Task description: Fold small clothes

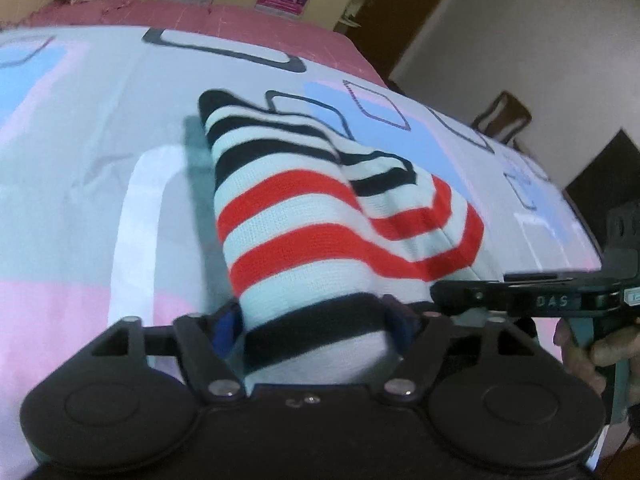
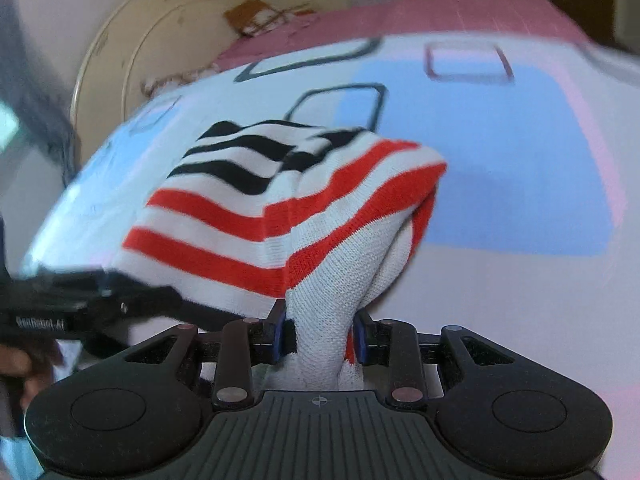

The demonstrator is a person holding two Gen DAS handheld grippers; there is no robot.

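Observation:
A small knitted garment (image 1: 304, 208) with white, red and black stripes lies partly folded on the bed and is lifted at its near edge. My left gripper (image 1: 316, 320) is shut on its near black-and-white hem. My right gripper (image 2: 320, 336) is shut on a bunched white and red corner of the same garment (image 2: 280, 200), holding it above the sheet. The right gripper (image 1: 520, 300) also shows from the side in the left wrist view, and the left gripper (image 2: 80, 304) shows at the left of the right wrist view.
The bed sheet (image 1: 80, 140) is white, pink and blue with dark rounded squares. A pink cover (image 1: 224, 16) lies at the far end. A round pale headboard (image 2: 132, 48) stands behind. A dark chair (image 1: 504, 116) and dark furniture stand beyond the bed's right edge.

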